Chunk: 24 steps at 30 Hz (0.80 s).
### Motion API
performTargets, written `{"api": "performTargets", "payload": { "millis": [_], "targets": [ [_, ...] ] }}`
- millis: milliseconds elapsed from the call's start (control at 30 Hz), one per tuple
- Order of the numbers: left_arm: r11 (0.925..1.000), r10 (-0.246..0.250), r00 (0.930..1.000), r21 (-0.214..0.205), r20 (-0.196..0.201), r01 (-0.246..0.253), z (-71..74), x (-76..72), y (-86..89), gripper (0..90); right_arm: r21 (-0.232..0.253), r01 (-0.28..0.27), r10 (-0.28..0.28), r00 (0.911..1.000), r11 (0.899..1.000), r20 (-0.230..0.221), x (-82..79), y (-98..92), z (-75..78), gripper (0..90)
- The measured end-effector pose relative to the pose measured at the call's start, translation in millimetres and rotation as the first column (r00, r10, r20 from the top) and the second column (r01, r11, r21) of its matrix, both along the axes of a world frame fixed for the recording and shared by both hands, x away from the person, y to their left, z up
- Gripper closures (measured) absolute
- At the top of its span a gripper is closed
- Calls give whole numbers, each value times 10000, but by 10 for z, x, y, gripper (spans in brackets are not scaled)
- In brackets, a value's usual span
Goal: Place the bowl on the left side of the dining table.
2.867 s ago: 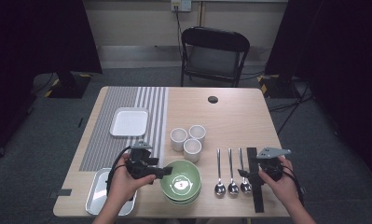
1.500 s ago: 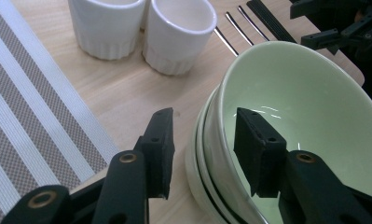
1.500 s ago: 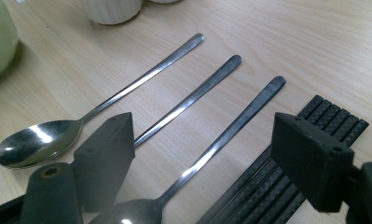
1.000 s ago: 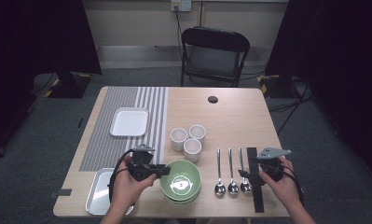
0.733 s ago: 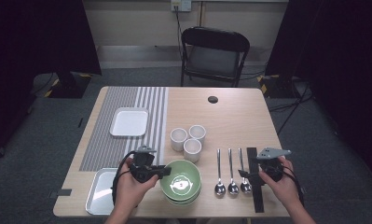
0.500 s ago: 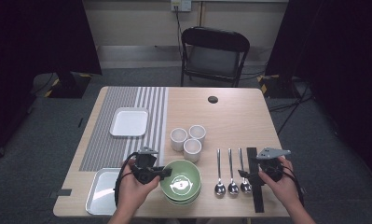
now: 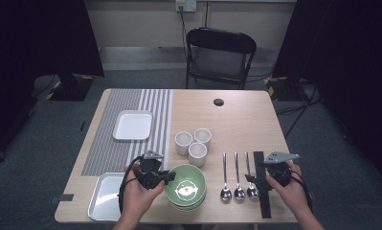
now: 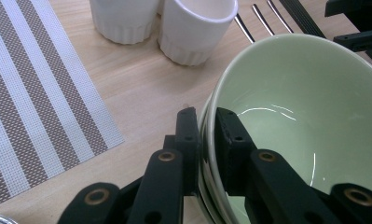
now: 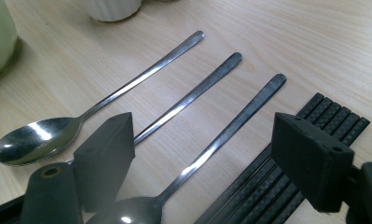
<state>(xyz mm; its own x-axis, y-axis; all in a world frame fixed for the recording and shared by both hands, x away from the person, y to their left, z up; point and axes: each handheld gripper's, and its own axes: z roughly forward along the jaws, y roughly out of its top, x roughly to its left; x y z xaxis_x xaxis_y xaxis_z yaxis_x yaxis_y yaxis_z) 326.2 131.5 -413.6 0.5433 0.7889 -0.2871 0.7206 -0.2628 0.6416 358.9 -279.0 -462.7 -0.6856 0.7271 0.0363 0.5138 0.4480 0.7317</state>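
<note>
A stack of pale green bowls [image 7: 186, 186] stands near the table's front edge. My left gripper [image 7: 168, 178] is at its left side. In the left gripper view its jaws [image 8: 206, 116] straddle the top bowl's [image 8: 305, 107] rim, one outside and one inside. They have just been closing, and the pads look pressed on the rim. My right gripper [image 7: 252, 179] hovers open over three steel spoons [image 7: 237, 177]. In its own view the gripper [image 9: 202, 126] has the rightmost spoon [image 9: 239, 119] lying between its wide-apart jaws, untouched. Black chopsticks [image 9: 333, 119] lie beside it.
Three white cups [image 7: 193, 143] stand just behind the bowls. A white tray [image 7: 132, 125] rests on the striped mat [image 7: 102, 143], and a metal tray [image 7: 105, 196] sits at the front left. A black disc [image 7: 219, 102] lies far back; a chair [image 7: 219, 52] stands beyond the table.
My left gripper has shifted right onto the bowl stack's rim and its jaws have narrowed around it. The right hand has stayed over the spoons.
</note>
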Motion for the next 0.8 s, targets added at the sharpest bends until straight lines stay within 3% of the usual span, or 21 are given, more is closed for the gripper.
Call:
{"api": "performTargets", "payload": {
  "millis": [100,233,367,800],
  "targets": [
    [9995,-40,10000,-322,85,43,33,-4,28,834,-28,-25,25,10000,10000,16,3,4,-1,212],
    [9997,-191,9997,-120,148,193,39,2,14,839,-39,-52,52,10000,10000,-19,6,18,-8,212],
    [9992,-110,9998,-372,143,115,3,2,20,832,-36,-86,86,10000,10000,-20,0,31,-4,212],
    [9999,-106,9964,-88,841,114,-20,-68,-2,845,-81,-48,48,10000,10000,3,4,22,-7,212]
  ]
}}
